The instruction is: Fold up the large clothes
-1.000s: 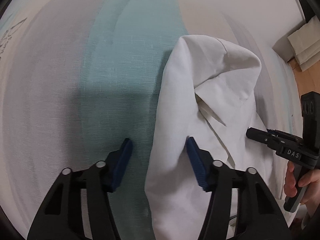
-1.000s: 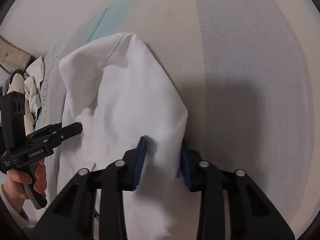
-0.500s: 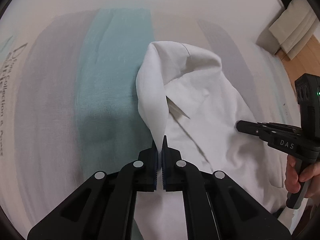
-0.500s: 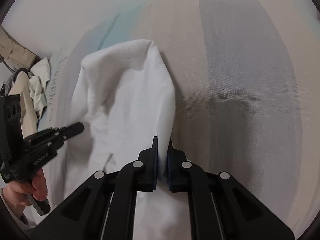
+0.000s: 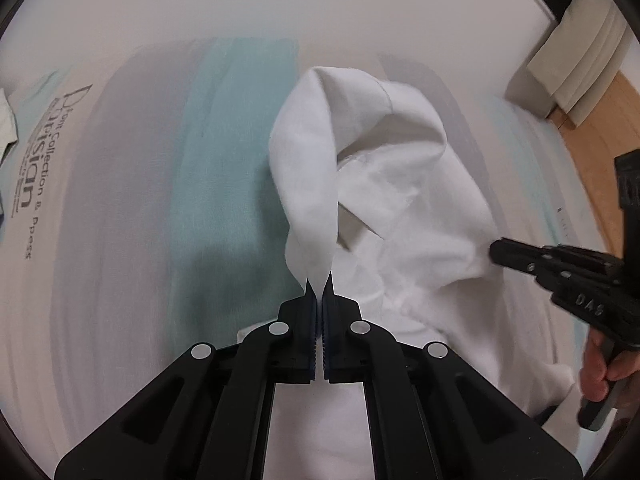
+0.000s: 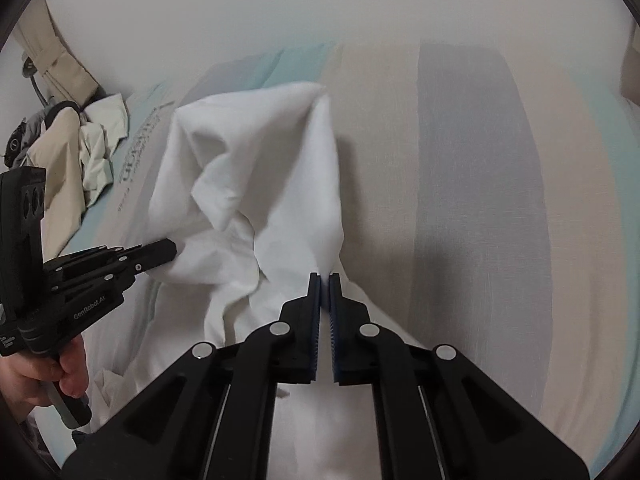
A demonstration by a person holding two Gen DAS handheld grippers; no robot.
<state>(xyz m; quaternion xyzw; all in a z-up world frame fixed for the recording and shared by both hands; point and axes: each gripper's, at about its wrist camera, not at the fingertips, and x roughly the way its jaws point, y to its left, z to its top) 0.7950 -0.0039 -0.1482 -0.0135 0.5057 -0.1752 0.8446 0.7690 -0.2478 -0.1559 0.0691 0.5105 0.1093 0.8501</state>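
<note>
L: my left gripper (image 5: 319,280) is clamped on a pinched fold of the white garment (image 5: 384,200) | R: my right gripper (image 6: 324,280) is clamped on another fold | garment: bunched up, lifted off the striped bedsheet (image 5: 120,208), mid-bed | far left edge: 1 pile of clothes (image 6: 76,140)

White garment (image 5: 384,184) bunched and lifted in peaks above the striped bedsheet (image 5: 208,184)
</note>
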